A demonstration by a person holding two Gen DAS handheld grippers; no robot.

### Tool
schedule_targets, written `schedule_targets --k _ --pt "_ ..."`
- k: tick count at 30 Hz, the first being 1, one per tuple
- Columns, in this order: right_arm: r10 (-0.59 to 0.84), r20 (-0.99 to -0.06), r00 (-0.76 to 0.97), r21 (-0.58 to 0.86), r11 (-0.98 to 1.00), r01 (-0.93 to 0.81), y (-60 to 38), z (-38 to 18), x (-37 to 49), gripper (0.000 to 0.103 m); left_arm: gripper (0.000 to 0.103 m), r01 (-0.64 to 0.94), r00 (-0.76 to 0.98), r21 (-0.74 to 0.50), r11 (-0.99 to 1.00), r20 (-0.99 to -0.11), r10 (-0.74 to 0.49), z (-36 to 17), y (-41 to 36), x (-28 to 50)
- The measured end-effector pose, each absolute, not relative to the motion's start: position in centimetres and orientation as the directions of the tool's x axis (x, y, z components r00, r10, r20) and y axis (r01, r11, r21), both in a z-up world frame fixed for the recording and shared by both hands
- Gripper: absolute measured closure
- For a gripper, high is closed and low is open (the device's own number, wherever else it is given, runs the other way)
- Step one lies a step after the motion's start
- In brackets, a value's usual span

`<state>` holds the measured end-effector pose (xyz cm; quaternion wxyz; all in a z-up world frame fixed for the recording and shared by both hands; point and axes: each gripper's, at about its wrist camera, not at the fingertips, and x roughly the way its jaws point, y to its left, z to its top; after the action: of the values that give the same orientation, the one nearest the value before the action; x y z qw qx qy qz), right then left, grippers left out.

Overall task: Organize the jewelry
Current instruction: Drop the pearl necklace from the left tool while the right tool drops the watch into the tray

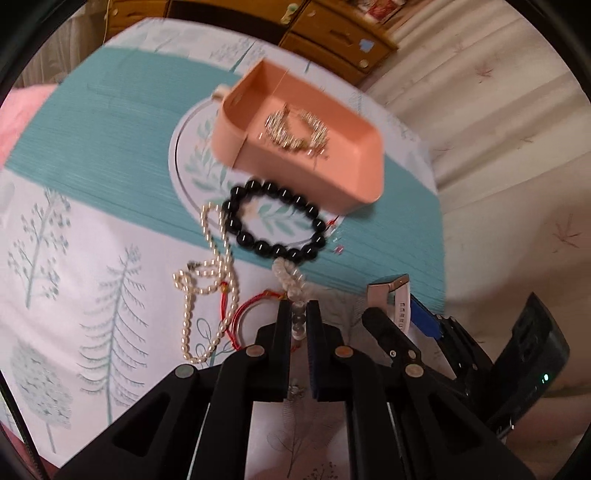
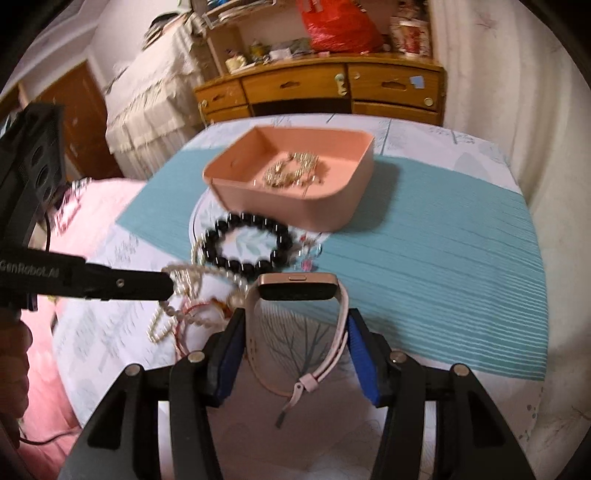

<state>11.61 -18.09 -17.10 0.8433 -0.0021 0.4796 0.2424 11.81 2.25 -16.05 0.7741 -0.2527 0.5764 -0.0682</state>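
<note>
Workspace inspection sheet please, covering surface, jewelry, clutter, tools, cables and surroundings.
Surface: bedspread with tree print and a teal band.
Job's things: pink tray holding a gold chain; black bead bracelet, pearl necklace and red cord lie on the bedspread.
Clutter: nothing seen.
Tools: left tool shut on a clear bead bracelet; right tool grips a pink watch.
Cables: a dark cable at far left.
Surroundings: wooden drawer unit, red bag, curtains.
</note>
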Motion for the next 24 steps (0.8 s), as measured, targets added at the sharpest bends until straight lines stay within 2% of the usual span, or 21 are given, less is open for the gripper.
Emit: schedule_targets --k 8,14,20,24 --pt "0.434 -0.763 0.479 0.253 0.882 -0.397 -17.3 -12.5 14.1 0.049 0.098 -0.104 0.399 -0.496 0.862 -0.815 -0.421 -9.8 3.2 13.9" --pt "0.487 -0.701 0.521 0.294 0.863 -0.412 -16.0 -10.0 17.3 0.048 0.098 -0.03 0.467 -0.446 0.894 -0.797 -0.383 -6.3 3.3 16.8" --pt "0.471 -0.67 0.574 0.27 0.875 -0.403 -14.8 -9.7 20.2 0.047 0.098 0.02 0.547 -0.406 0.914 -0.761 -0.35 -5.5 3.2 19.9" --pt "0.47 -0.667 0.578 0.327 0.882 -0.339 -15.0 -10.6 21.7 0.045 0.097 0.009 0.553 -0.372 0.928 -0.771 -0.315 -7.2 3.4 22.1"
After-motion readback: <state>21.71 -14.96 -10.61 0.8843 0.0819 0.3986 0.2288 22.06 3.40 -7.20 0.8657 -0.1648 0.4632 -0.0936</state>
